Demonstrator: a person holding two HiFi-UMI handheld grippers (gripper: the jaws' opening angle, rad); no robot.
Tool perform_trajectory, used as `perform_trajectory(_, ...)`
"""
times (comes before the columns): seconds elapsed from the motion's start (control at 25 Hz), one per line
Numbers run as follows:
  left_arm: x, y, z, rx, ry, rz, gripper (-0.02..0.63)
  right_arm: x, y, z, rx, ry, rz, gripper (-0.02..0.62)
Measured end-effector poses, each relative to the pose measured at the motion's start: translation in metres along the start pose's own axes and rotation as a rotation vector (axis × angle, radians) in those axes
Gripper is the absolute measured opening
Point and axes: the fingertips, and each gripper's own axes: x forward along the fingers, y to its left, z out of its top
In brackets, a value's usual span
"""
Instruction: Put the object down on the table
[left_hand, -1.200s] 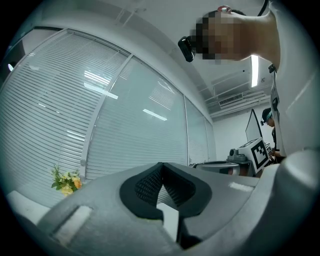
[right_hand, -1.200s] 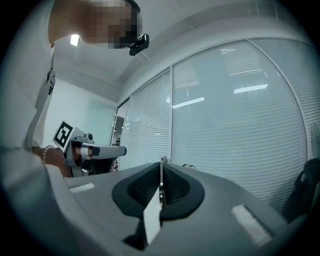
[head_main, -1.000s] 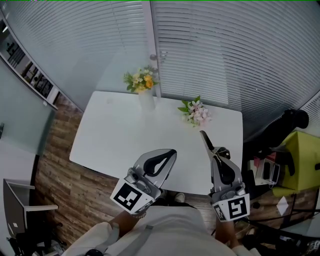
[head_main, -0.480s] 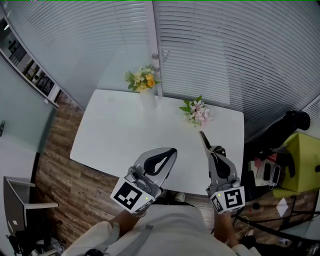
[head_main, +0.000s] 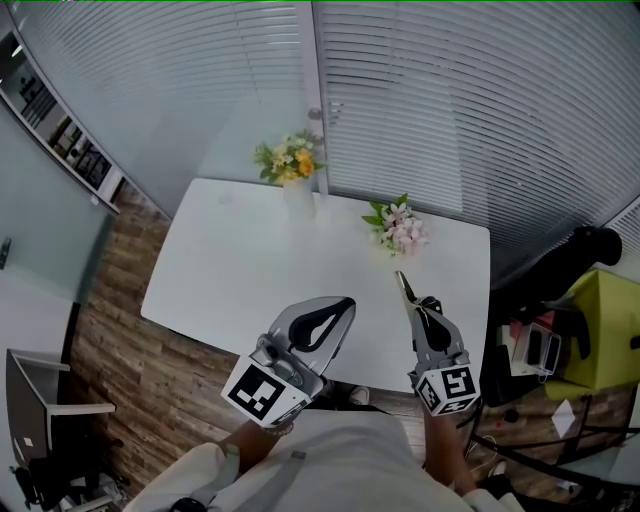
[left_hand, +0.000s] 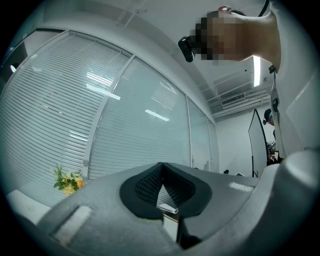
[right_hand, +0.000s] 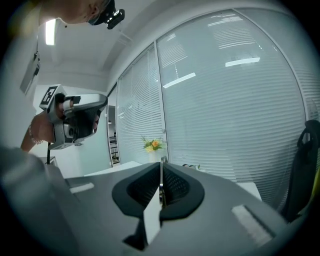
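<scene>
Change: right claw (head_main: 399, 279) has drawn back slightly toward the person; left claw (head_main: 348, 302) has stayed put.
Right claw: pressed fully together, nothing visible between its jaws.
Left claw: tips meeting, apparently empty.
Object: probably the pink flower bunch (head_main: 400, 228), already lying on the white surface (head_main: 230, 262), ahead of the right claw, the nearer one.
Beyond: vase of yellow flowers (head_main: 290, 168) at the far edge.

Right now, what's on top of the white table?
A vase of yellow flowers and a pink bouquet, far side. The left gripper and right gripper hide part of the near edge.
</scene>
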Motion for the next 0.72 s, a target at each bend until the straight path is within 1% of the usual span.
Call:
perform_trajectory(0.4,-0.002,0.003,0.002,0.003,-0.008,0.006,0.002,0.02,-0.013,-0.058,0.096,0.094,0.001,0.008)
perform_trajectory(0.72,-0.004,0.005,0.0,0.002,0.001,0.006,0.002,0.038,-0.019,-0.1,0.181,0.146,0.015,0.008)
